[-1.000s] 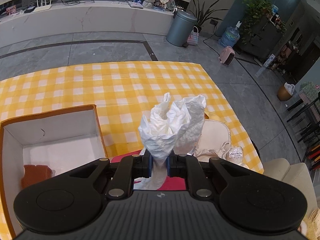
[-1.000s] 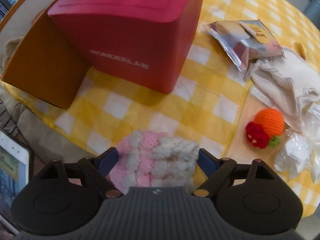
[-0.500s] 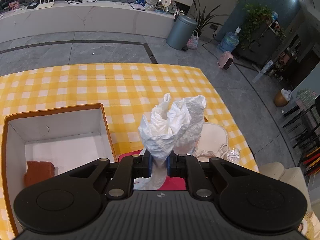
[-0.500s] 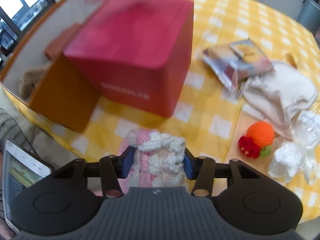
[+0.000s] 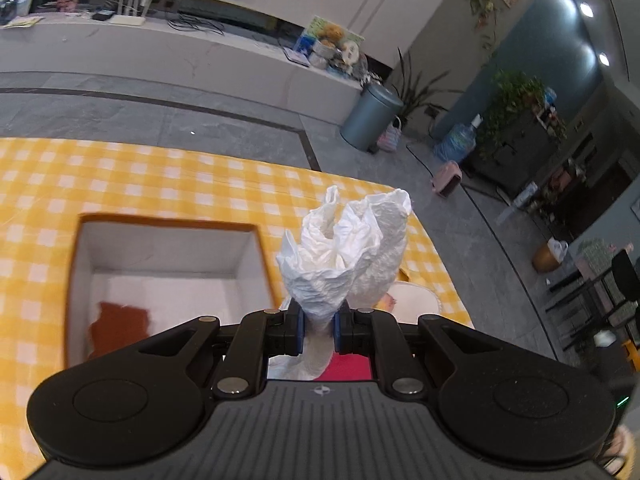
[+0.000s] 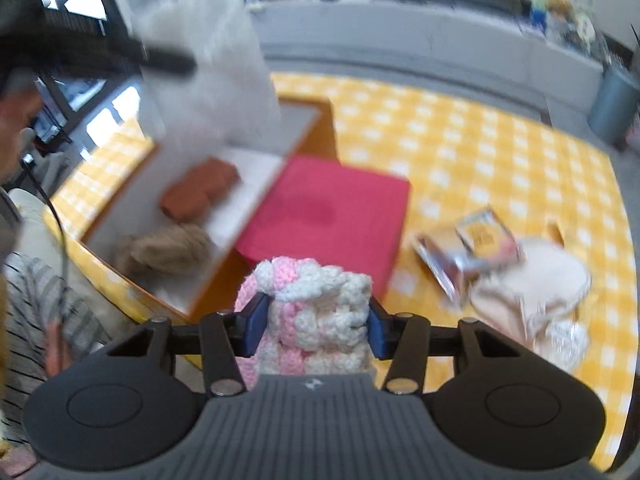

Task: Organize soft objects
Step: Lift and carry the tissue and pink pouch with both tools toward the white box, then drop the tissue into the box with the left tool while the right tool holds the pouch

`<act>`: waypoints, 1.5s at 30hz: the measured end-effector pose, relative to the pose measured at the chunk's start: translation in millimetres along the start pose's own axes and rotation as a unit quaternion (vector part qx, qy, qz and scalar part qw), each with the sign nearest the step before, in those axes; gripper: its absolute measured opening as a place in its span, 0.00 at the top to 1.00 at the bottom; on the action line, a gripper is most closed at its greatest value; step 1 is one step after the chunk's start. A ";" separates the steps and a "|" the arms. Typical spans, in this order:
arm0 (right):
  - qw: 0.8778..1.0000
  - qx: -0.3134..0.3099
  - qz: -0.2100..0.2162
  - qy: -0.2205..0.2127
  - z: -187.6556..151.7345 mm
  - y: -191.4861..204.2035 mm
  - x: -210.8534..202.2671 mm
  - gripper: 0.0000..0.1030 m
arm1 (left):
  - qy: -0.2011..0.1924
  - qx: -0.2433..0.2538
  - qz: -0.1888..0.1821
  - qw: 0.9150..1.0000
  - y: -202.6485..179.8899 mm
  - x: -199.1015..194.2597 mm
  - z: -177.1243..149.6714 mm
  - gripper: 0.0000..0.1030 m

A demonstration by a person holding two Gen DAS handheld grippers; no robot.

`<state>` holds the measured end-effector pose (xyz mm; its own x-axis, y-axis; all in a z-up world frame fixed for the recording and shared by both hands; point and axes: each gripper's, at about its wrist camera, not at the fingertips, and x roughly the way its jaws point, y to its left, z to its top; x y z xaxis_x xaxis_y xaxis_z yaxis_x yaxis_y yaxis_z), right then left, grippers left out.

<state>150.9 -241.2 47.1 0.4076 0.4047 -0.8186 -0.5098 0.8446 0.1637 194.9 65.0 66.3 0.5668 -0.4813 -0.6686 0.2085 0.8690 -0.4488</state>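
Item one: white crumpled tissue (image 5: 344, 256), clamped at its twisted neck in my left gripper (image 5: 319, 330), the loose part fanning upward so nothing drags; held in the air just right of the open box (image 5: 168, 240), above its near right corner. Item two: pink-and-white knitted piece (image 6: 316, 320), squeezed between the blue pads (image 6: 253, 326) of my right gripper (image 6: 314, 326), held above the table on the near side of the box. The box, orange outside and white inside, already holds a brown block (image 6: 200, 190) and a tan fuzzy thing (image 6: 168, 246), with bare white floor beyond them, so I judge both loads fit. A red box (image 6: 332, 216) touches its right wall; approach is freest from above. Right of the red box lie a packet (image 6: 468, 248) and a cream pouch (image 6: 536, 276).
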 end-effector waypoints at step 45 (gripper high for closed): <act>0.884 -0.429 -0.012 0.184 45.2 156.8 202.3 0.52 | -0.051 -0.055 0.142 0.987 105.1 3.2 -68.4 0.24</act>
<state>187.6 -11.1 -67.9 0.2327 0.1147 -0.9658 -0.9558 0.2103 -0.2054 164.1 146.9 -23.6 0.6677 -0.2013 -0.7167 -0.0548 0.9468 -0.3170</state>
